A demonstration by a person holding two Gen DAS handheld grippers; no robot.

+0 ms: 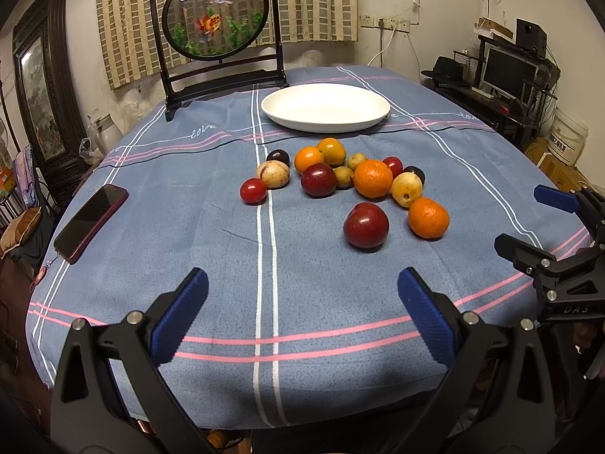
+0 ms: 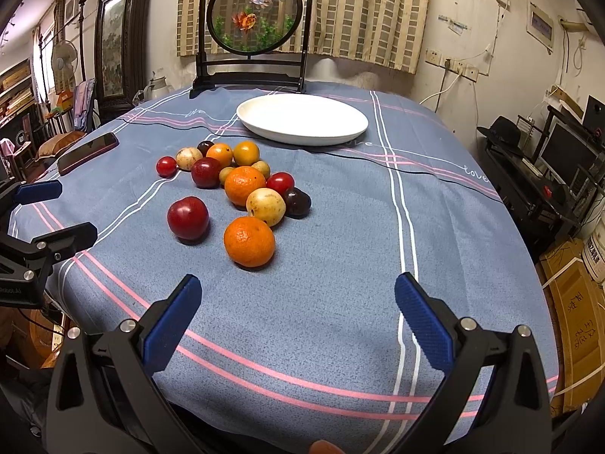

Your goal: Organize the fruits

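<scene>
We hold our left tool (image 1: 302, 299) spread wide and empty just above the near edge of the counter (image 1: 321, 359), and our right tool (image 2: 297, 302) hangs beside it the same way, its blue pads (image 2: 423, 321) parted with nothing between them. Neither touches any fruit. Closest to the right tool lies a near orange (image 2: 249, 241), set a little apart from the heap, and just left of it a large dark-red plum (image 2: 188, 218), also on its own; from the left wrist view these same two sit ahead and to the right of our left tool. Beyond them the rest of the fruit (image 2: 234, 174) lies bunched in the middle of the blue striped cloth: another orange (image 2: 244, 185), a pale yellow fruit (image 2: 266, 206) touching it, a small red one (image 2: 280, 182), a very dark plum (image 2: 297, 202), and more red, orange and tan pieces behind. Past the heap stands the white plate (image 2: 302, 134), and it holds nothing at all. A phone (image 2: 89, 152) lies off to the left, and a round goldfish screen (image 2: 256, 11) stands at the far edge. We judge the task not yet begun: every piece is still on the cloth, and, if the plate is where they belong, all of them remain to be carried there.
</scene>
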